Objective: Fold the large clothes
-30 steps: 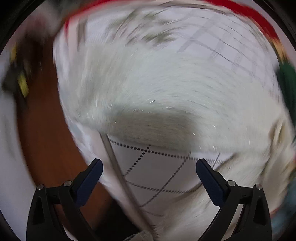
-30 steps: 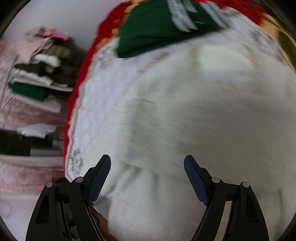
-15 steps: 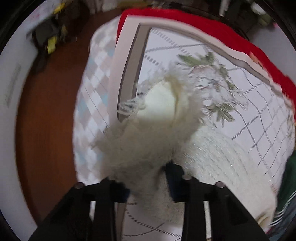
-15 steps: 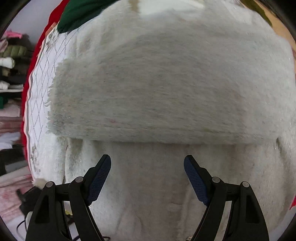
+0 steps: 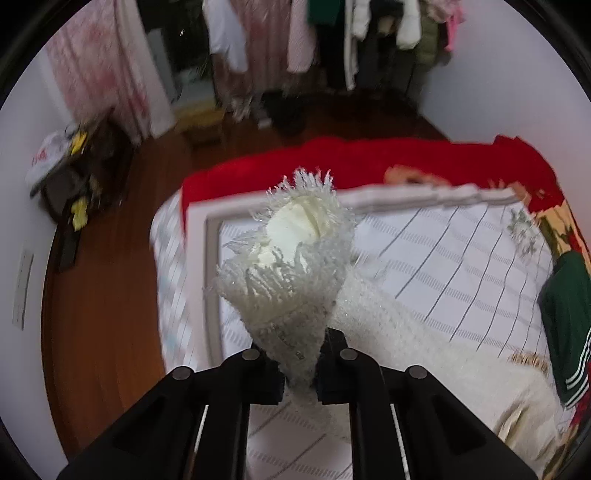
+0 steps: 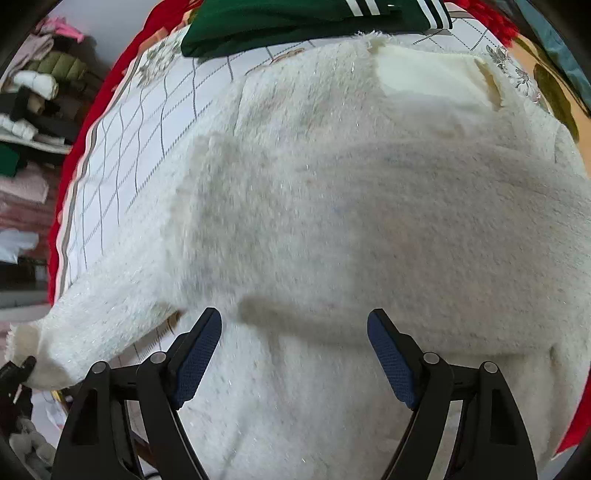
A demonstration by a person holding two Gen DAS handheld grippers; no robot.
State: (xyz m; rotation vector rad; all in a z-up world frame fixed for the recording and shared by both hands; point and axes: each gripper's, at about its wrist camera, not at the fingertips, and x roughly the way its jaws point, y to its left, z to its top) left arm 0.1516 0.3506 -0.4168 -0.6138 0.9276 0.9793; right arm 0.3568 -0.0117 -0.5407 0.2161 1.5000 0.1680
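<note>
A large fluffy white sweater (image 6: 351, 192) lies spread on a bed with a white grid-patterned cover (image 6: 122, 147). My left gripper (image 5: 300, 369) is shut on the end of one sleeve (image 5: 295, 266), with the open cuff sticking up past the fingers and lifted above the bed. The sleeve trails back to the sweater body (image 5: 424, 354) at lower right. My right gripper (image 6: 294, 354) is open and empty, low over the sweater's body. In the right wrist view the lifted sleeve (image 6: 92, 325) stretches to the lower left.
A folded dark green garment with white stripes (image 6: 295, 22) lies at the far edge of the bed; it also shows in the left wrist view (image 5: 569, 317). A red blanket (image 5: 332, 166) borders the cover. Hanging clothes (image 5: 295, 37) and a brown wooden floor (image 5: 103, 295) lie beyond the bed.
My left gripper closed on the sleeve cuff and lifted it up off the bed. My right gripper stayed open and drew back a little over the sweater.
</note>
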